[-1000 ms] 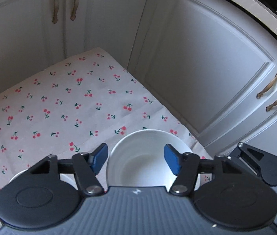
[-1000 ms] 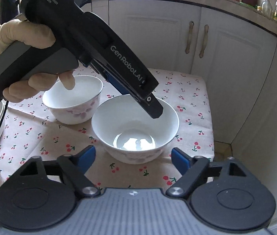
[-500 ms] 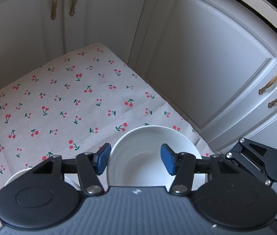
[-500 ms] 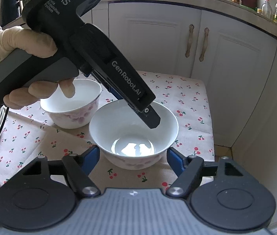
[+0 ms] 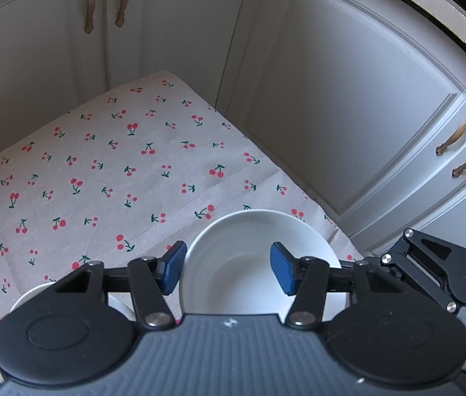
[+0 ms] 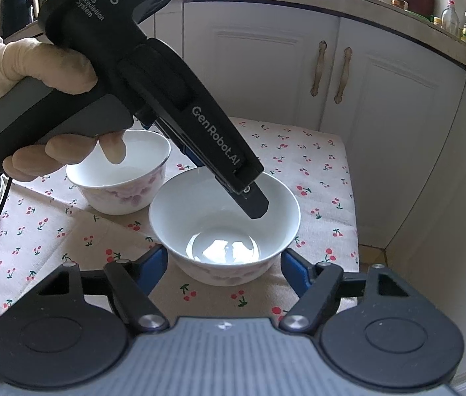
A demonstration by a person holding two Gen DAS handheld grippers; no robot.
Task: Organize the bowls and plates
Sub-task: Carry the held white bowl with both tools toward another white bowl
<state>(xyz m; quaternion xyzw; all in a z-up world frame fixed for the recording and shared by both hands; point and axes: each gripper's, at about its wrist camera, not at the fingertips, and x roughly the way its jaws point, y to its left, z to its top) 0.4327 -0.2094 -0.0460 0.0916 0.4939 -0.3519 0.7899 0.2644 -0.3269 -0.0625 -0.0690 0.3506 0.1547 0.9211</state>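
The left tongs (image 5: pixel 228 270) grip the near bowl's (image 6: pixel 180 217) rim, and the right tongs (image 6: pixel 223 264), just narrowed, stand open astride it without touching, so a one-sided lift could tip it.

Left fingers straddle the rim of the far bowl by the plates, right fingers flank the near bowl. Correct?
Wrong bowl. The left fingers straddle the rim of the near bowl, the one the right fingers flank. The far bowl is untouched. The right wrist view shows it.
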